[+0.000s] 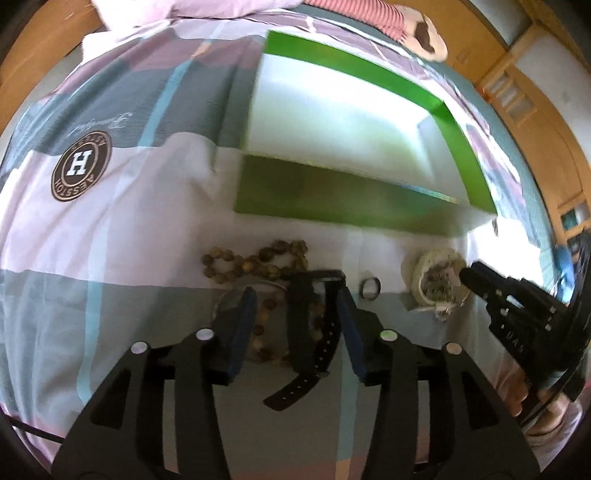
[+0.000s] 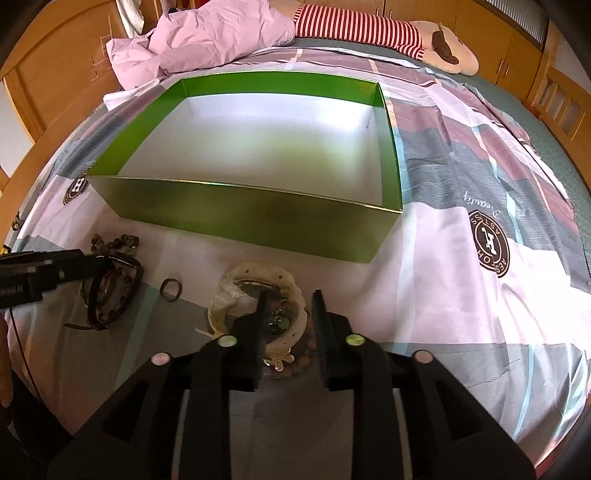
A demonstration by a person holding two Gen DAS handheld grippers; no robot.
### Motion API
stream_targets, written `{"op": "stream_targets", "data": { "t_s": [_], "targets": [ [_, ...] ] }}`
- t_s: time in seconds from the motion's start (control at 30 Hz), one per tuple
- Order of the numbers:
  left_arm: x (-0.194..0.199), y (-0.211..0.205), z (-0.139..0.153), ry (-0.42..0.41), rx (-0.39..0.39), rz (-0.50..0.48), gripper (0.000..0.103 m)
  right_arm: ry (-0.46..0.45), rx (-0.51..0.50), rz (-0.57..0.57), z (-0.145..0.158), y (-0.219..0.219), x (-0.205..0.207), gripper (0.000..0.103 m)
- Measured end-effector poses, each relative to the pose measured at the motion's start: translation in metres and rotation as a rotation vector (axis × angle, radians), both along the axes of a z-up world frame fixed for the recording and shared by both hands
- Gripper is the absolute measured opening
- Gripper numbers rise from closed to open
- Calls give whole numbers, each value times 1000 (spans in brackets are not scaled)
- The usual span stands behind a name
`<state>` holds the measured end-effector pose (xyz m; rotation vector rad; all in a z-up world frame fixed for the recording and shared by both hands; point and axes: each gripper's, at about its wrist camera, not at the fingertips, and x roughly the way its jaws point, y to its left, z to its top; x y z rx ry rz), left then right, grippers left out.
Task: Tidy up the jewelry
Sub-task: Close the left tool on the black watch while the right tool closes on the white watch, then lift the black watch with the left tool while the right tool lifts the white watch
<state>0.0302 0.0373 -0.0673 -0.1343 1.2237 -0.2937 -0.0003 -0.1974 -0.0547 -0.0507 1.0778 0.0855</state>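
An open green box [image 1: 332,192] [image 2: 258,218] with a white inside lies on the bed. In front of it lie a brown bead necklace [image 1: 255,260] [image 2: 118,243], a black watch [image 1: 314,325] [image 2: 110,291], a small dark ring [image 1: 370,287] [image 2: 171,289] and a cream watch [image 1: 432,280] [image 2: 255,291]. My left gripper [image 1: 297,301] is open, its fingers either side of the black watch. My right gripper [image 2: 291,302] [image 1: 480,280] is open around the near edge of the cream watch.
A patterned quilt [image 2: 461,184] covers the bed. A crumpled pink sheet [image 2: 221,33] and a striped plush toy [image 2: 369,29] lie beyond the box. Wooden cabinets [image 2: 55,74] stand around the bed.
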Motion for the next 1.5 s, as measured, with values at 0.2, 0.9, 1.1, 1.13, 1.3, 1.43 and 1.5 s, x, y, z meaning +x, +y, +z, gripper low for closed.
{"op": "stream_targets", "data": {
  "t_s": [0.2,0.9,1.1,1.13,1.3,1.43,1.5],
  "targets": [
    [-4,-20,-15,12,82,-42,42,20,-11,-4,-7,-1,1,30],
    [-12,-12,14,-65,26,-64,12,-129,32,26,15,4,-4,7],
    [-2,3,13,-44,-5,-26,12,-127,33,16,16,3,-3,7],
    [-1,5,13,-41,-10,-19,12,-121,37,11,16,2,-3,7],
    [0,4,11,-38,-10,-17,12,-100,42,-10,13,-4,-1,8],
    [-1,0,7,-32,4,-25,12,-24,74,-3,-2,-3,4,41],
    [-1,-1,6,-29,5,-23,12,4,59,7,-8,1,5,42]
  ]
}}
